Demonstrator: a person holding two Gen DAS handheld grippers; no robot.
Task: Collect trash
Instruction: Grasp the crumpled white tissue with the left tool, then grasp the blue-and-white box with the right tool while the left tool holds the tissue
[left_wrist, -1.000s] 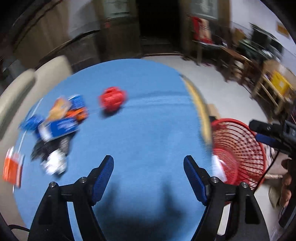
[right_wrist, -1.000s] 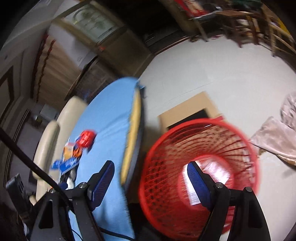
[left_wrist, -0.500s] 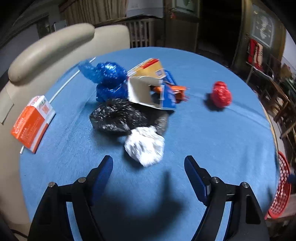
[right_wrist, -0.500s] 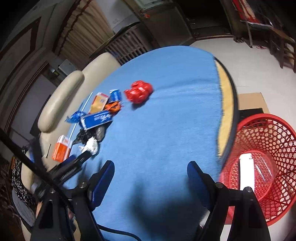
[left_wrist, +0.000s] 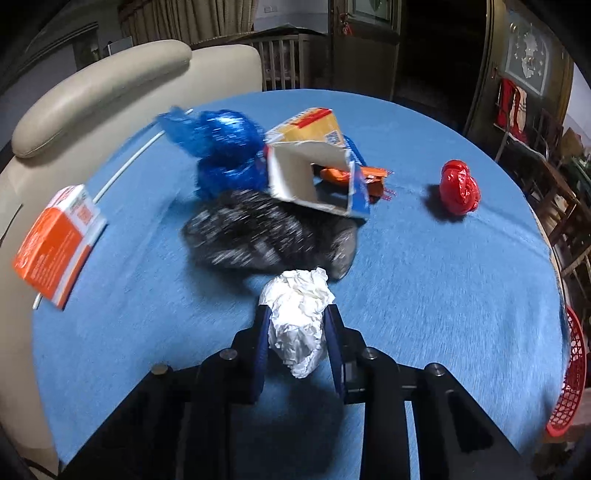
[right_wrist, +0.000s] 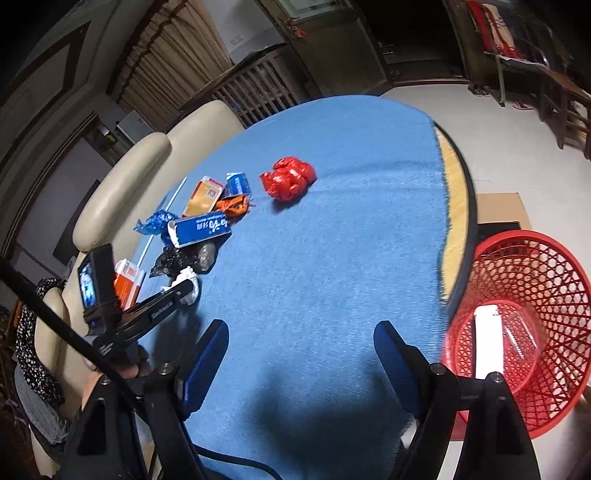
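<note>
**Left jaws clamp the paper wad**

Far left of the left wrist view lies an orange box (left_wrist: 59, 245), its long axis running from lower left up to the right. Toward centre sits the heap: blue bag (left_wrist: 221, 147), black bag (left_wrist: 266, 232), and a torn carton (left_wrist: 314, 173) with its open end facing the camera. Low centre, the left gripper (left_wrist: 297, 328) is squeezed tight on the crumpled white paper (left_wrist: 299, 317), which stands lengthwise between the pads. Right of it, the red bag (left_wrist: 460, 186) rests alone on the blue table (left_wrist: 424, 295). In the right wrist view, the right gripper (right_wrist: 301, 354) hangs wide apart, holding nothing; the red basket (right_wrist: 524, 321) sits at lower right.
</note>
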